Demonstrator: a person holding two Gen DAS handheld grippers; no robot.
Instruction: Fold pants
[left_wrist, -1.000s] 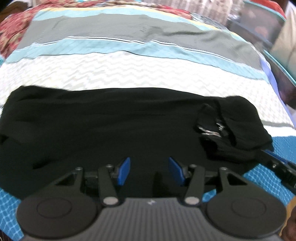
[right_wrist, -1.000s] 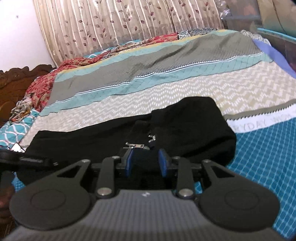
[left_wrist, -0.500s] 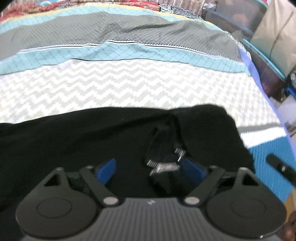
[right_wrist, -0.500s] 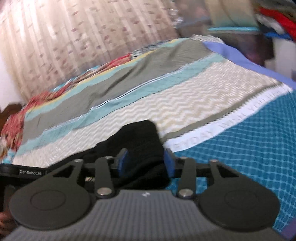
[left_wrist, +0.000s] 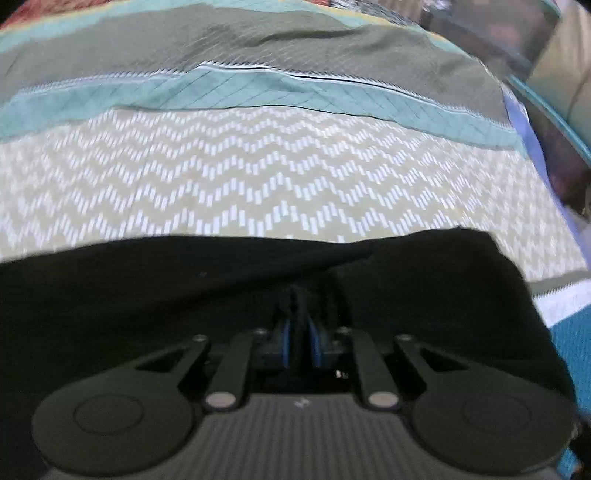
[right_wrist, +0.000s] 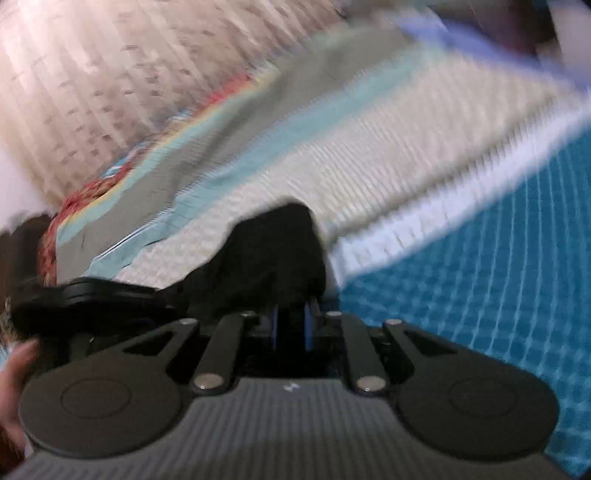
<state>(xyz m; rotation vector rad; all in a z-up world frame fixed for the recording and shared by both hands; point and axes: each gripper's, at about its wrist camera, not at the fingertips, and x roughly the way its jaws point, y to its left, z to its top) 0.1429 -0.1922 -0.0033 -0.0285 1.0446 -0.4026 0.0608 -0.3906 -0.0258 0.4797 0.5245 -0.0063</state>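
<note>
Black pants (left_wrist: 184, 295) lie across the near part of the bed; they also show in the right wrist view (right_wrist: 273, 254). My left gripper (left_wrist: 300, 341) is shut on a fold of the black fabric near the waist, its blue pads close together with cloth between them. My right gripper (right_wrist: 290, 326) is shut on the edge of the pants at their right end, the fabric bunched up in front of its blue pads. The right wrist view is blurred. The left gripper body (right_wrist: 92, 299) shows at the left of that view.
The bedspread (left_wrist: 277, 177) has zigzag cream, teal and grey bands, with a blue checked band (right_wrist: 498, 277) at the near right. Curtains (right_wrist: 129, 74) hang behind the bed. Dark storage boxes (left_wrist: 554, 92) stand past the bed's right edge.
My left gripper moved right to the waist area and shut on the fabric. My right gripper shifted to the pants' right edge, shut on it, and is moving fast with blur.
</note>
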